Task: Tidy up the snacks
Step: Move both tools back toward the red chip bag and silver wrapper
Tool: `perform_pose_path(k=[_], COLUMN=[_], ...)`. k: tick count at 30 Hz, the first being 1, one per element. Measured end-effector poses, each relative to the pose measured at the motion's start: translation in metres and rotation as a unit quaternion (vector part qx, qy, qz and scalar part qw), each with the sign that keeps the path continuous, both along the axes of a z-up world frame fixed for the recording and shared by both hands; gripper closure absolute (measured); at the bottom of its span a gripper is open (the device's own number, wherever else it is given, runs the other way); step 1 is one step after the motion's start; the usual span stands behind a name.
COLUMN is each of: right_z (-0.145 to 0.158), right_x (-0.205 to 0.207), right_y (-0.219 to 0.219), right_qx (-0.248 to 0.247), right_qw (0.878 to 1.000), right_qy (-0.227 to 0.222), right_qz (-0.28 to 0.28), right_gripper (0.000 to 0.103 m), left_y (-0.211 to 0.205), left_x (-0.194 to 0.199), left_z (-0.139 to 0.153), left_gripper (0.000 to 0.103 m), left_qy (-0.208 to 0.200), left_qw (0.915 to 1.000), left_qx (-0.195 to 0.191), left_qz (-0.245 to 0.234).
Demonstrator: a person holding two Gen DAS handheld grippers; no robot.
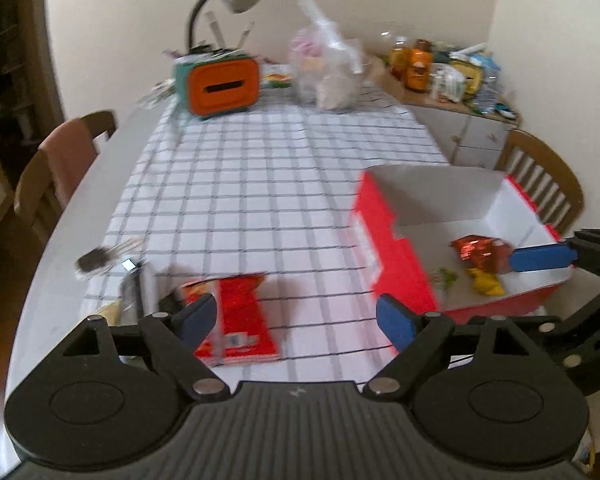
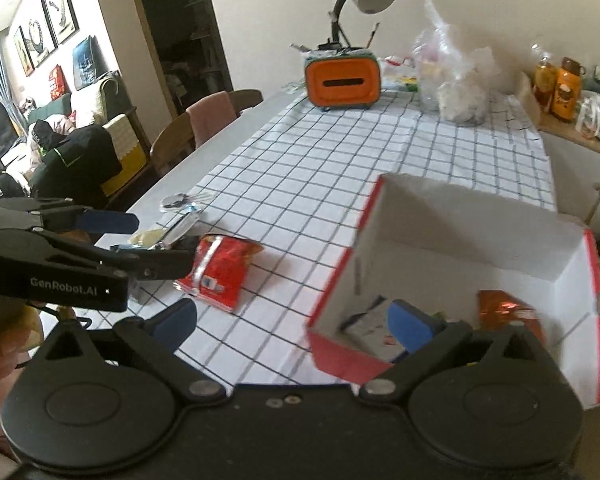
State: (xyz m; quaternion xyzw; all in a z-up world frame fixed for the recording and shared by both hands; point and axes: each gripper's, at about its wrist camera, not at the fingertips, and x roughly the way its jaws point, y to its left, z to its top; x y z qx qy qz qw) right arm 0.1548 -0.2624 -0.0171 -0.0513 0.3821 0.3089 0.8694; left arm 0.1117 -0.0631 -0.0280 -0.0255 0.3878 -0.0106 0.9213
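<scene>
The red-and-white cardboard box (image 1: 396,264) sits open on the checked cloth of the desk (image 1: 260,184), and it is the place to judge everything else from. Inside it lie 3 small packets as far as I can make out: a shiny orange-red snack packet (image 1: 482,254), a yellow one (image 1: 486,284) just beside it, and something small and green (image 1: 446,276) nearer the box's front wall. Motion blur hides the detail.

The right gripper (image 2: 290,326) hovers over the box's near corner with its blue pads wide apart and nothing between them; in the left wrist view one of its fingers reaches in over the box next to the orange-red packet. I judge it is at the box for a drop-off.

Left of the box, well apart from it on the cloth, lies a red chip bag (image 1: 236,320). The left gripper (image 1: 296,316) hangs just above it, pads spread wide, 1 pad over the bag's edge, empty.

So the step in hand looks like fetching this bag. The next move calls for lowering the left gripper, centring it across the bag's narrow width, closing gently on the crinkly foil, then carrying it right into the box.
</scene>
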Motion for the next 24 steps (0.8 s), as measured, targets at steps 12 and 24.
perform_pose_path(k=[12,24], right_z=[-0.029,-0.078], right_x=[0.016,0.051], right_y=[0.081,0.164], right_qx=[-0.013,-0.065], right_qw=[0.999,0.996], right_qy=[0.031,0.06], right_qz=[0.008,0.011], right_gripper=[0.001,0.002], left_y=[0.092,0.145], left_x=[-0.017,-0.014], left_z=[-0.043,-0.094], left_gripper=[0.016,0.016], left_qy=[0.036,0.081], left_qw=[0.9974,0.9913], left_qx=[0.002,-0.013], left_qz=[0.062,0.103])
